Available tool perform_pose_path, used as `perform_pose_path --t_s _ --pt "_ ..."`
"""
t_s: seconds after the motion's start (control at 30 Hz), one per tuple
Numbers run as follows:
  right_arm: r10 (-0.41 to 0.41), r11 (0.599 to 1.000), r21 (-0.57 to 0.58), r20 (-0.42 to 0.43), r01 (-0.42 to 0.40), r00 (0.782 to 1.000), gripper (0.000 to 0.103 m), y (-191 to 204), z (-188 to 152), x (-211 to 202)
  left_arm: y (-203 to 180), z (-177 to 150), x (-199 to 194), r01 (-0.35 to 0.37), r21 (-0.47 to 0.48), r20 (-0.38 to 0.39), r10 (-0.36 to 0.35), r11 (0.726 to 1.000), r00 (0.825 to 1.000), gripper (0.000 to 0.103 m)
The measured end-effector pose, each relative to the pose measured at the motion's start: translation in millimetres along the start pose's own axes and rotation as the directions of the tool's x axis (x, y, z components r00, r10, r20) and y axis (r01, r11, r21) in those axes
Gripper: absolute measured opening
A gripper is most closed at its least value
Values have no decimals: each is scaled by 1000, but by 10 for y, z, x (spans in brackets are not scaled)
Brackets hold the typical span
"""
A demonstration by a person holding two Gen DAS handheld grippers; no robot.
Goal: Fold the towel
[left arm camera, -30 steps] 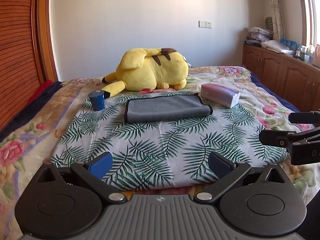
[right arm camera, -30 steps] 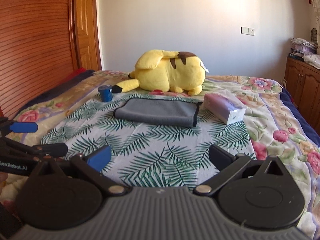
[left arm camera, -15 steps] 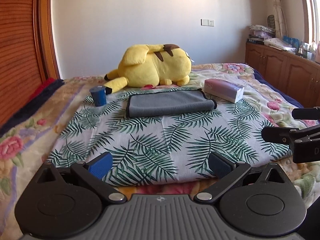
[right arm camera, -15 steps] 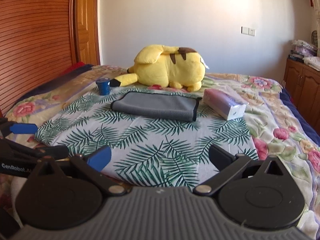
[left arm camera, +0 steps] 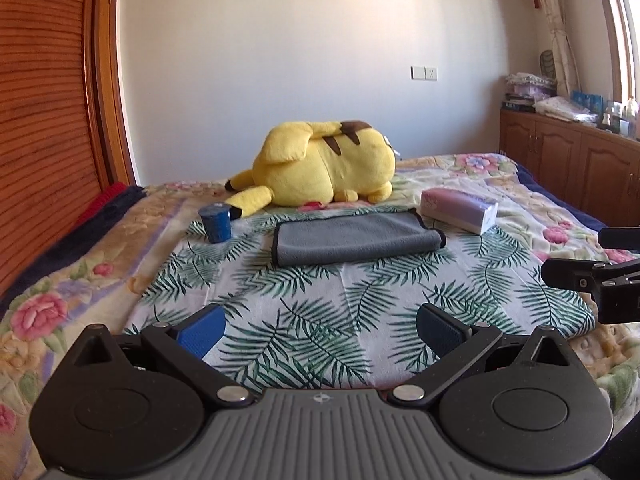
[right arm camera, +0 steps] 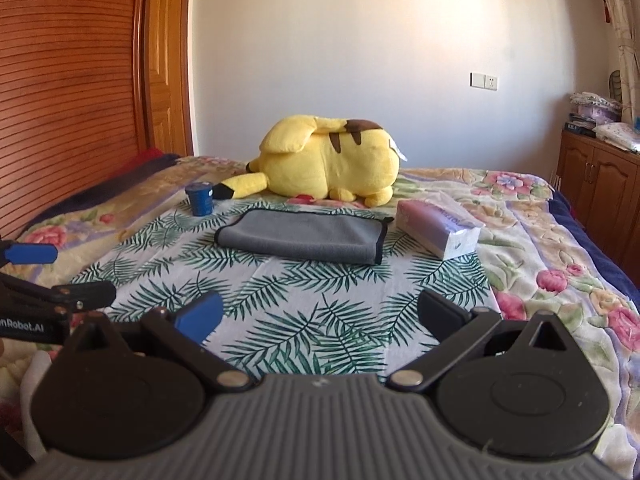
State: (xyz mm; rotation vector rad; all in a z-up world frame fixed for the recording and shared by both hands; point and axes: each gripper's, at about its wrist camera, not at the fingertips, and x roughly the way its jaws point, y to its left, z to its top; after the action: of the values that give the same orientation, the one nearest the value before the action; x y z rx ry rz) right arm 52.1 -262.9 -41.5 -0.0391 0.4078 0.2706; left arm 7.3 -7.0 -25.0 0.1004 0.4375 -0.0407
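Observation:
A grey towel (left arm camera: 352,238) with black edging lies folded flat on the palm-leaf cloth (left arm camera: 320,304) on the bed; it also shows in the right wrist view (right arm camera: 300,236). My left gripper (left arm camera: 320,328) is open and empty, well short of the towel near the bed's front edge. My right gripper (right arm camera: 320,318) is open and empty, also well back from the towel. The right gripper shows at the right edge of the left wrist view (left arm camera: 592,264), and the left gripper at the left edge of the right wrist view (right arm camera: 52,276).
A yellow plush toy (left arm camera: 324,168) lies behind the towel. A blue cup (left arm camera: 216,222) stands left of it and a tissue pack (left arm camera: 460,210) lies right. Wooden wardrobe (left arm camera: 44,120) at left, wooden cabinets (left arm camera: 568,160) at right.
Both grippers have drawn lower and tilted up, so the bed looks flatter and the towel sits lower in view. Both stay open; the towel has not moved.

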Motion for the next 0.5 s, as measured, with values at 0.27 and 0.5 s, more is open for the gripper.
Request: perform_pose_path --t_s 0.27,0.5 --pt "-19 1000 8 35 19 999 103 -28 8 -42 28 39 -69 -5 -16 43 6 1000 999 87" --pt "-35 999 16 55 35 998 103 -49 8 -65 71 68 -115 -7 -45 62 10 999 998 87"
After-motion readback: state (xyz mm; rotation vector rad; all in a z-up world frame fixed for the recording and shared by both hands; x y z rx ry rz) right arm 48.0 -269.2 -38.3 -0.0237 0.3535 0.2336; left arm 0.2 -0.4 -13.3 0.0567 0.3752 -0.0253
